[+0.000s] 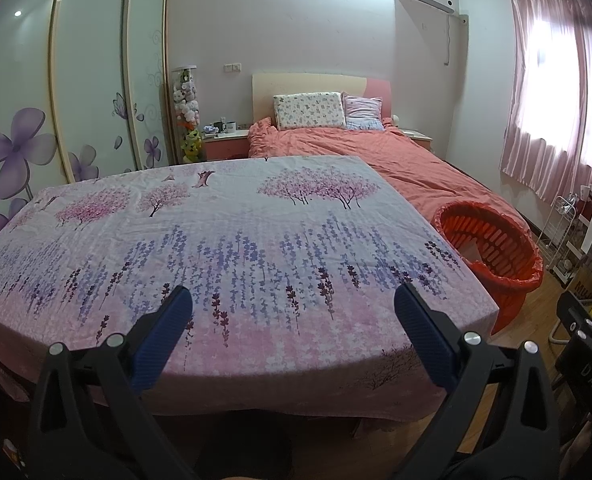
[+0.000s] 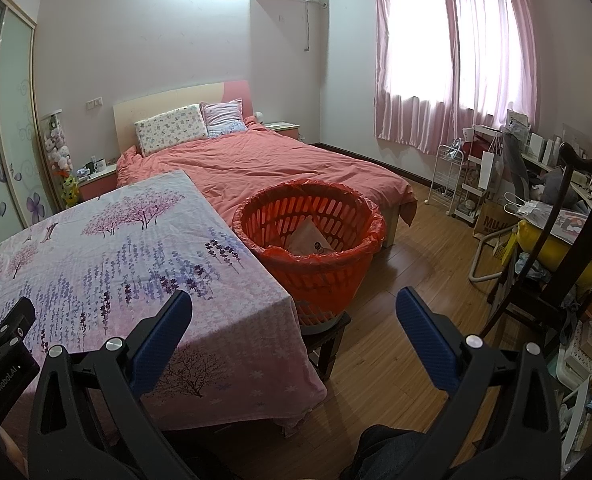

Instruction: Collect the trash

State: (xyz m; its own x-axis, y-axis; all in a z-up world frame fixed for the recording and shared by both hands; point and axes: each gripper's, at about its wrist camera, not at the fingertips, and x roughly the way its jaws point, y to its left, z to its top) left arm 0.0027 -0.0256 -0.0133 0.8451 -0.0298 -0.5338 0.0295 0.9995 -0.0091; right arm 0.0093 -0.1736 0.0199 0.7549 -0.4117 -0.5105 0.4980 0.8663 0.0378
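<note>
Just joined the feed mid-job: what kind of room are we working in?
A home bedroom, most likely: a made bed with pillows, a sliding-door wardrobe, and pink curtains over the window.

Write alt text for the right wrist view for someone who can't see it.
An open right gripper hovers empty before an orange basket lined with an orange bag, on a stool beside a floral-clothed table. A bed lies behind.

A: What's in the orange basket (image 2: 307,240)?
B: Something pale (image 2: 309,238), maybe paper. Its wall hides the rest.
A: And the table (image 1: 216,240)?
B: The cloth hides its legs. The nightstand things (image 1: 224,127) are too tiny.
</note>
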